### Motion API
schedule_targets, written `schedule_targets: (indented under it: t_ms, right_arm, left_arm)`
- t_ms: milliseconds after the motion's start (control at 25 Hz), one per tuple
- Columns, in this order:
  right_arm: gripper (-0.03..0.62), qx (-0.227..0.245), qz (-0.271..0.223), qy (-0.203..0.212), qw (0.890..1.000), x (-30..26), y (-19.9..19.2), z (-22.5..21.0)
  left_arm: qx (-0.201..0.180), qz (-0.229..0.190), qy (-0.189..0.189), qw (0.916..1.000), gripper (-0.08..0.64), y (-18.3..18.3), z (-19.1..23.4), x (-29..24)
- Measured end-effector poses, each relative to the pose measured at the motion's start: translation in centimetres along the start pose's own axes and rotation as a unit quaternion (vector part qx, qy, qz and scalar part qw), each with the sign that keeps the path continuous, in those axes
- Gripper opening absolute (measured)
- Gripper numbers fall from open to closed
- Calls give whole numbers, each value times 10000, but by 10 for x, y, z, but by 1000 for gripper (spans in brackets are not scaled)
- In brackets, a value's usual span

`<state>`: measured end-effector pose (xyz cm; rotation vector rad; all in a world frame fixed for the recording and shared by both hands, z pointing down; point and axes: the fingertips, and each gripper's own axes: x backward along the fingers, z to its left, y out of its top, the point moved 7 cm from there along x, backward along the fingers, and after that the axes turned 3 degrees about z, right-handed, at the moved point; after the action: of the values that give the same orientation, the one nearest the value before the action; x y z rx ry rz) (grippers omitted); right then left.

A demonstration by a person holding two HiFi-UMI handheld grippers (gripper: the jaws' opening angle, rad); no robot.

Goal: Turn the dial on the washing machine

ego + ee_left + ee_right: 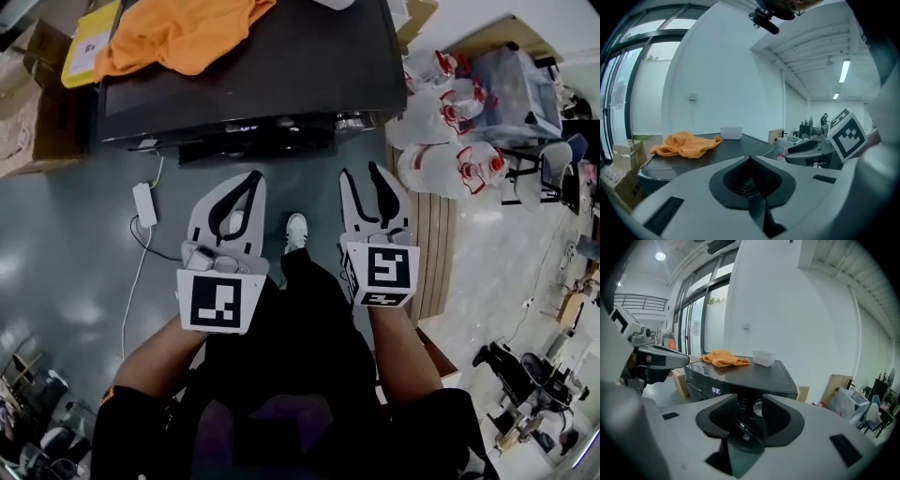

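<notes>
The dial (pixel 758 407) is a round, silvery knob on the dark front panel of the washer (pixel 281 70), right of a lit display (pixel 716 391) reading 0:30. It shows in the gap between the jaws of the right tool (pixel 360 173), which stand moderately apart with nothing gripped, well short of the panel. The left tool (pixel 253 178) has its jaws closed together and is empty, held beside the right one above the floor (pixel 66 244). An orange cloth (pixel 178 33) and a white box (pixel 764 357) lie on the washer's glossy black top.
</notes>
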<state>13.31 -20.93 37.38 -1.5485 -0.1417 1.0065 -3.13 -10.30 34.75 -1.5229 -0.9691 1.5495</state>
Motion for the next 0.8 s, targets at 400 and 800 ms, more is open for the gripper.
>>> schedule_targets:
  t_ms: [400,800]
  right_arm:
    - [274,298,56,314,9990,-53,-31,-28]
    - [295,431,176,118,9988,-102,-48,-26]
  left_arm:
    - [257,278,877,9954,15,-33,-18,-32]
    - [294,331,1177,9921,17,-58,3,-64]
